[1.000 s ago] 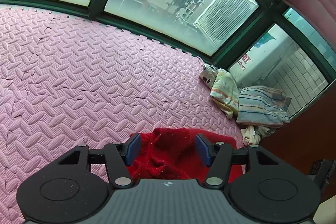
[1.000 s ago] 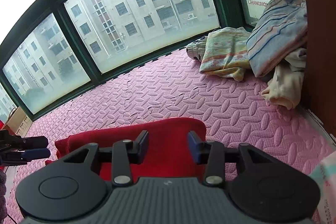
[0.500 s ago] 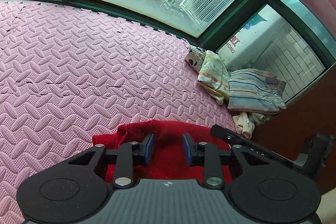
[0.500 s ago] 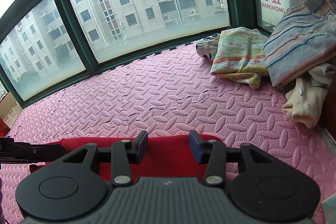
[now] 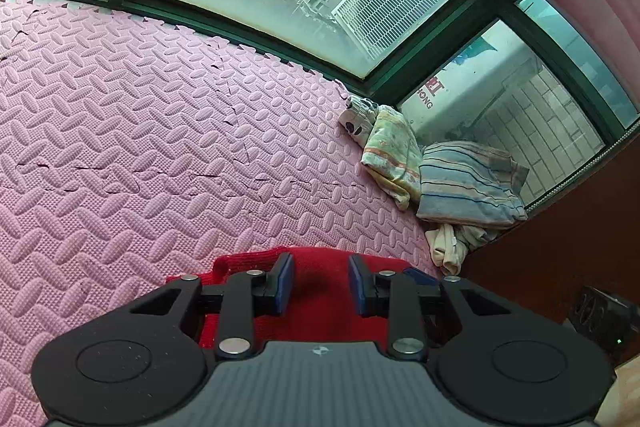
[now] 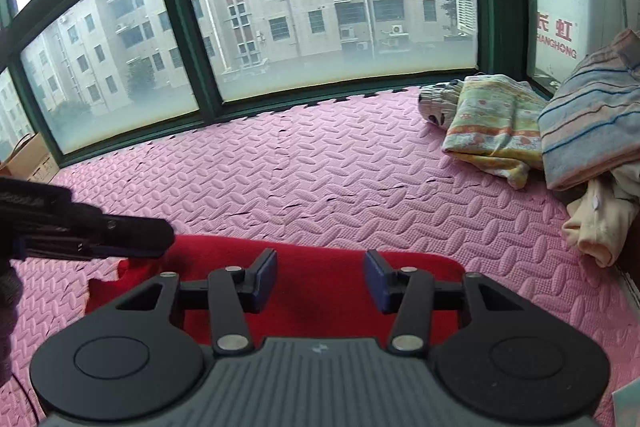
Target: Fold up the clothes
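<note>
Over the red sweater (image 6: pixel 320 291) on the pink mat (image 5: pixel 160 147), both my grippers, left (image 5: pixel 320 283) and right (image 6: pixel 320 281), hang with jaws released; mid-fold, next: grab an edge.

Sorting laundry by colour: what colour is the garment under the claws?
Solid red garment, seen best in the right wrist view.

A red knitted garment (image 5: pixel 320 291) lies on the pink foam mat, folded into a roughly flat block with a straight far edge. From the right wrist view (image 6: pixel 320 279) its top is smooth, its right corner rounded, and a loose flap sticks out at its left end. Farther off, by the window corner, a heap of other clothes (image 6: pixel 532 131) rests: floral, striped and cream pieces, crumpled together
</note>
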